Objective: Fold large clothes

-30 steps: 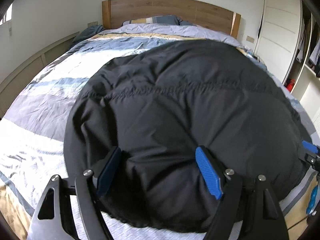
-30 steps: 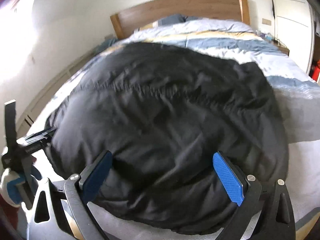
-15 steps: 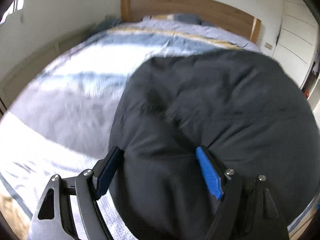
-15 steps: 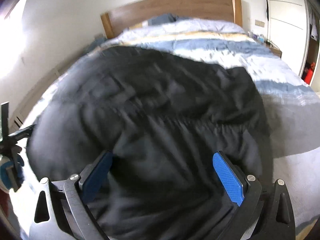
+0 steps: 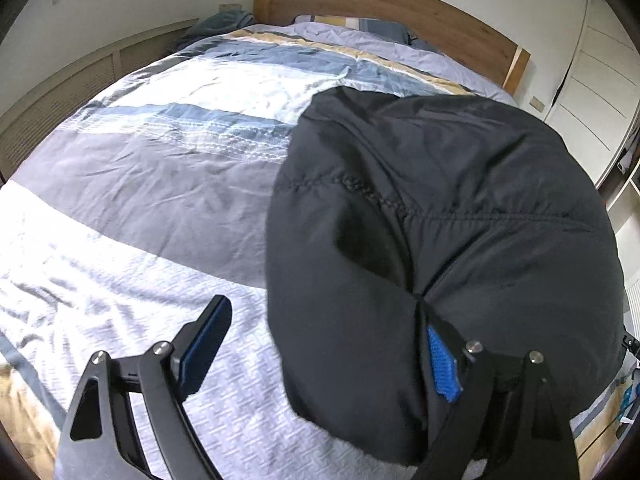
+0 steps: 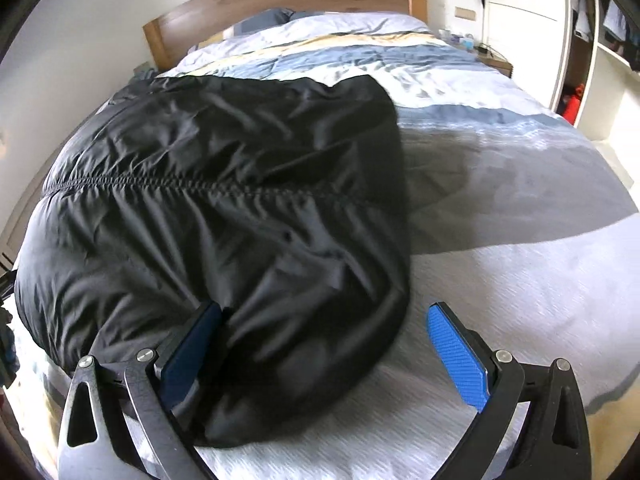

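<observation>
Striped bedding [image 5: 168, 184] is covered by a black jacket [image 6: 224, 208]; both grippers (left [image 5: 320, 340], right [image 6: 332, 344]) are tilted downward, jaws spread wide, the left's having just been opening, nothing clamped.

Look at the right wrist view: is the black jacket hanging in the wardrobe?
No, the black jacket lies spread on the striped bed cover.

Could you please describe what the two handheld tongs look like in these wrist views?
Both look alike. The left tongs and right tongs each have two black, angular arms with triangular cut-outs and round silver bolts at the joints. Each finger ends in a flat rectangular pad faced in bright blue with a fine textured pattern. No cables, markings, hands or sleeves are visible.
</observation>
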The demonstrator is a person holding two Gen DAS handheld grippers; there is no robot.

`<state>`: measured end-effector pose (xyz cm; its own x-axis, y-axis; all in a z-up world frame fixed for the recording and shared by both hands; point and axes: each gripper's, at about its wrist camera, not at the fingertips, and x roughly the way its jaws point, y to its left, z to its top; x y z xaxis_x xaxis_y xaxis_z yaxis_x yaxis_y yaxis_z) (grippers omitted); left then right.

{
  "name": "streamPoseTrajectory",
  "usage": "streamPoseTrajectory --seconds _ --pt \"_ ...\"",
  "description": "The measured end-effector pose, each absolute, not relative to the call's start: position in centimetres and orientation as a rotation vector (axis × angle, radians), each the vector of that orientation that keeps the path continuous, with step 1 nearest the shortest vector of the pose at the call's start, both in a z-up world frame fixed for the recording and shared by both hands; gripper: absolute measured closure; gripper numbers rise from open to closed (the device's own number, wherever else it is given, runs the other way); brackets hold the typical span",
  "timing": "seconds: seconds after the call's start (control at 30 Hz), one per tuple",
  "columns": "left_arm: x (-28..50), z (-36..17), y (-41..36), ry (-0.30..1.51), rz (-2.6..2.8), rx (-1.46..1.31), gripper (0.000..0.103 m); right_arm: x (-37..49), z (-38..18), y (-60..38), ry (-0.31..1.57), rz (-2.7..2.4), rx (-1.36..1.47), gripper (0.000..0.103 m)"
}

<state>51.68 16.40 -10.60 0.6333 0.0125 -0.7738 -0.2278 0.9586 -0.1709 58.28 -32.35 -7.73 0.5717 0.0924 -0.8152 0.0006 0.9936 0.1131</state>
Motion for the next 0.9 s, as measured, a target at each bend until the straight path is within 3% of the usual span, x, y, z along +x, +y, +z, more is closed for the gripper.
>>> streamPoseTrajectory --seconds 0.43,0.63,0.9 --pt "51.1 -5.4 12.8 0.777 0.128 -0.169 0.016 56.3 -4.3 -28.4 0.903 0.133 0.089 0.003" --pt "52.5 -7.3 9.8 0.796 0.079 -0.118 0.016 56.7 -5.9 -23.6 0.923 0.213 0.043 0.003" --pt "52.5 -9.5 9.4 0.803 0.069 -0.114 0.016 56.7 -7.4 -24.7 0.942 0.193 0.052 0.001"
